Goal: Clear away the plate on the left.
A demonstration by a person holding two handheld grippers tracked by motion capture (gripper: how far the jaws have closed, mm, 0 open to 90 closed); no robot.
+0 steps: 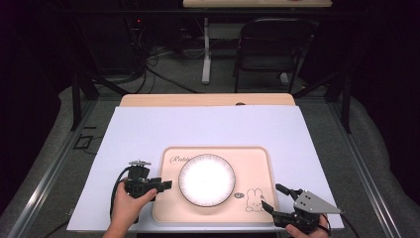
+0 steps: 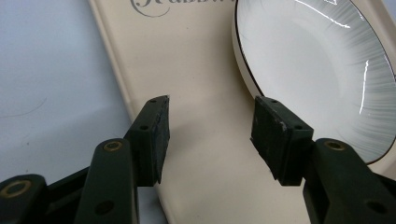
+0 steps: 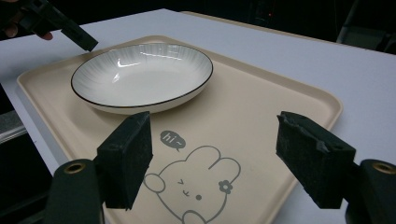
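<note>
From the high view, the plate (image 1: 206, 179) glares so white that its ribbing is lost, and it sits left of centre on the beige tray (image 1: 257, 163), which lies on a pale sheet over the table (image 1: 208, 100). The left gripper (image 1: 167, 185) hovers at the tray's left edge, just beside the plate, while the right gripper (image 1: 275, 197) waits at the tray's near right corner, its hand cut off by the frame's bottom edge. A dark chair (image 1: 270, 47) stands beyond the table. In the left gripper view the jaws stand wide apart with nothing between the pads (only bare tray lies beyond them); the plate's dark-lined rim (image 2: 243, 60) runs out of frame, and the tray's script lettering (image 2: 154, 7) is clipped at the top. The right gripper view shows its jaws likewise spread and empty over the tray's rabbit drawing (image 3: 191, 184), the fine ribbing readable here, and the left gripper's tip (image 3: 77, 37) just beside the far rim.
</note>
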